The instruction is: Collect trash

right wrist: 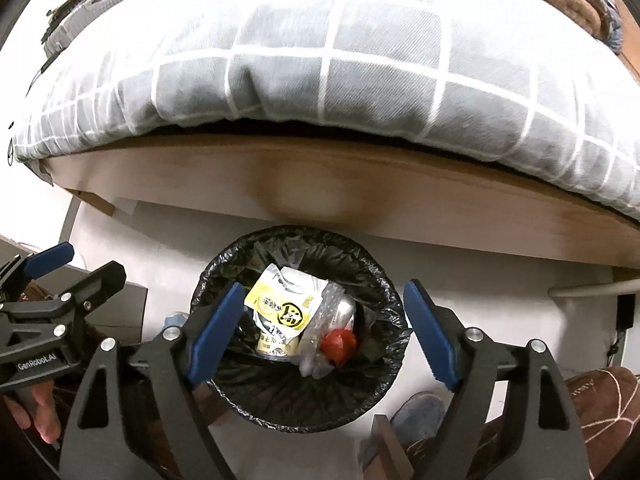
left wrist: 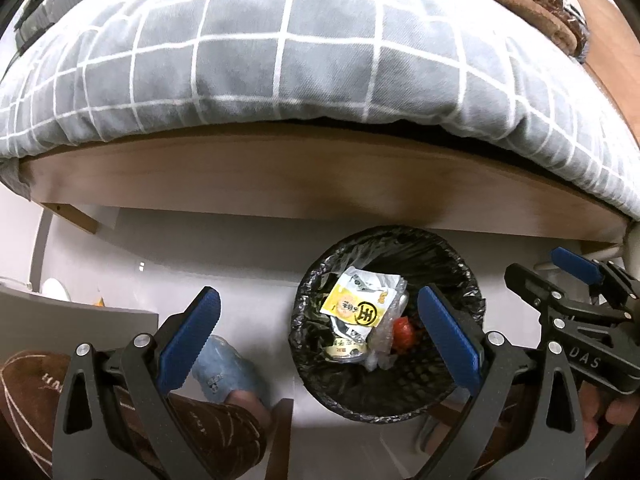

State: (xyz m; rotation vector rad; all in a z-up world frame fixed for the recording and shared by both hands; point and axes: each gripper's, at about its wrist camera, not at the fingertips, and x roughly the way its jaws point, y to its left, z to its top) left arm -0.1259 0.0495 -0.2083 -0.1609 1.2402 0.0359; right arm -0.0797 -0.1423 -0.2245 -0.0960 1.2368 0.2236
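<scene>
A: Where is the trash sitting?

B: In the round bin [right wrist: 224,276] with the crinkly black bag. A shiny yellow wrapper [right wrist: 280,306] and a squishy red lump [right wrist: 338,344] are lying inside.

A: What are the grippers doing?

B: The right gripper [right wrist: 324,330] is hanging wide over the bin, holding nothing. The left gripper [left wrist: 318,340] is wide and empty too.

A: What could go wrong?

B: A finger could be bumping the thin bag rim, tipping the bin.

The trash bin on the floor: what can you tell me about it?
The trash bin is round, upright and lined with a crinkled black plastic bag folded over its rim. It stands on the pale floor beside the wooden bed frame. Inside lie a yellow snack wrapper, clear plastic film and a red scrap.
</scene>
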